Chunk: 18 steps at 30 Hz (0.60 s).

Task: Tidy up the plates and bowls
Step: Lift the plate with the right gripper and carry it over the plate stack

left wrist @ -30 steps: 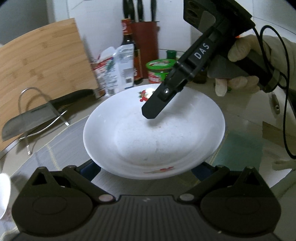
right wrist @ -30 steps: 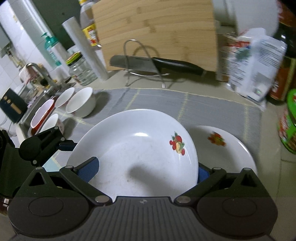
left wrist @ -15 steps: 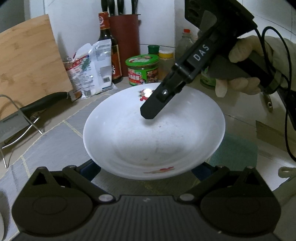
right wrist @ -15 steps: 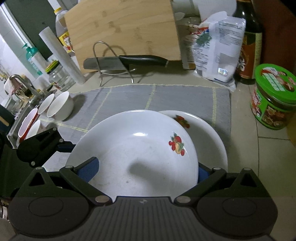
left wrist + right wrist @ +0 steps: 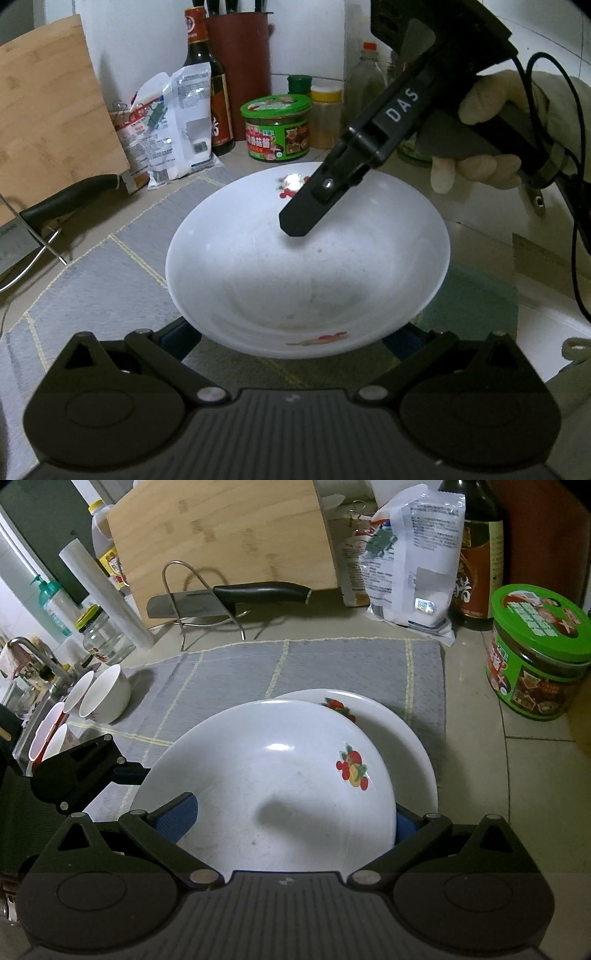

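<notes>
Both grippers grasp plate (image 5: 306,273) | right view alone: second plate (image 5: 402,738) beneath, seemingly apart

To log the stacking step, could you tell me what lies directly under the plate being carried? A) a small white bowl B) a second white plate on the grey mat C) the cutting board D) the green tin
B: in the right wrist view, the carried plate overlaps a second white plate resting on the grey mat.

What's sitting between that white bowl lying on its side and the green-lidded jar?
In the right wrist view, a grey mat spans that stretch, and on it a plate with a second plate held over it.
</notes>
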Each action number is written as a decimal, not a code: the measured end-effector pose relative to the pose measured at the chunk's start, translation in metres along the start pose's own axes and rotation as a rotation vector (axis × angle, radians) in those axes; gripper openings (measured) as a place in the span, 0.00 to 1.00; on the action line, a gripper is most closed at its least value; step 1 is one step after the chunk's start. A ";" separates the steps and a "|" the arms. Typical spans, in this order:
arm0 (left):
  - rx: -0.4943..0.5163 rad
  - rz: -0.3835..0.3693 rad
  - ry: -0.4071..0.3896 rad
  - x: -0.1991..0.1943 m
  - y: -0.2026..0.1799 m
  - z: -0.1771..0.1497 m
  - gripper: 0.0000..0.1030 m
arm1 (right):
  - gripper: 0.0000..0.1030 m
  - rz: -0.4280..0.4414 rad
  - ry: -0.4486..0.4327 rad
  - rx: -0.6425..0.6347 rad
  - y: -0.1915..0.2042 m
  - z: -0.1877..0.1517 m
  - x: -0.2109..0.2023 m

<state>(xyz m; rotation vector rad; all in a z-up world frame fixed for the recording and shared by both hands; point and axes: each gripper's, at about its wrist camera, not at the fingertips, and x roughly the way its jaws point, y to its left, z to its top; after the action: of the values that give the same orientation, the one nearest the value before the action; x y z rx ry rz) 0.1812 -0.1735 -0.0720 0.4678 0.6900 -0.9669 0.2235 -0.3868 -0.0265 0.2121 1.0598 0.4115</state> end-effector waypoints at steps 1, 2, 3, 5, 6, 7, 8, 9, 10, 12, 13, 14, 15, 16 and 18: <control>0.000 -0.002 0.002 0.001 0.000 0.000 0.99 | 1.00 -0.003 0.002 0.001 0.000 0.000 0.001; 0.000 -0.004 0.005 0.002 0.001 0.000 0.99 | 1.00 -0.006 0.004 0.002 -0.001 0.000 0.001; 0.000 -0.004 0.006 0.002 0.001 0.000 0.99 | 1.00 -0.009 0.006 0.002 -0.002 0.000 0.002; 0.004 -0.006 0.008 0.003 0.001 0.000 0.99 | 1.00 -0.013 0.008 0.007 -0.002 -0.001 0.003; 0.006 -0.007 0.010 0.004 0.002 0.001 0.99 | 1.00 -0.013 0.008 0.009 -0.003 -0.001 0.003; 0.009 -0.008 0.011 0.004 0.002 0.001 0.99 | 1.00 -0.014 0.010 0.011 -0.004 -0.002 0.003; 0.012 -0.009 0.012 0.005 0.001 0.001 0.99 | 1.00 -0.015 0.011 0.013 -0.004 -0.002 0.003; 0.015 -0.010 0.014 0.005 0.002 0.001 0.99 | 1.00 -0.017 0.013 0.013 -0.004 -0.002 0.004; 0.019 -0.011 0.016 0.006 0.002 0.002 0.99 | 1.00 -0.021 0.017 0.013 -0.004 -0.003 0.004; 0.022 -0.013 0.019 0.007 0.002 0.002 0.99 | 1.00 -0.029 0.021 0.014 -0.004 -0.004 0.005; 0.022 -0.015 0.020 0.007 0.002 0.003 0.99 | 1.00 -0.032 0.022 0.016 -0.005 -0.004 0.005; 0.023 -0.016 0.022 0.008 0.002 0.003 0.99 | 1.00 -0.035 0.022 0.018 -0.005 -0.004 0.005; 0.023 -0.016 0.023 0.008 0.002 0.003 0.99 | 1.00 -0.037 0.023 0.020 -0.005 -0.004 0.004; 0.025 -0.016 0.024 0.009 0.001 0.004 0.99 | 1.00 -0.041 0.024 0.021 -0.005 -0.004 0.004; 0.025 -0.018 0.026 0.010 0.001 0.004 0.99 | 1.00 -0.049 0.024 0.019 -0.005 -0.005 0.004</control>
<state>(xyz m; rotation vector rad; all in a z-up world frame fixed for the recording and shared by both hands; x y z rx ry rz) 0.1877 -0.1814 -0.0760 0.4981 0.7073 -0.9887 0.2218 -0.3902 -0.0337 0.1987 1.0908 0.3607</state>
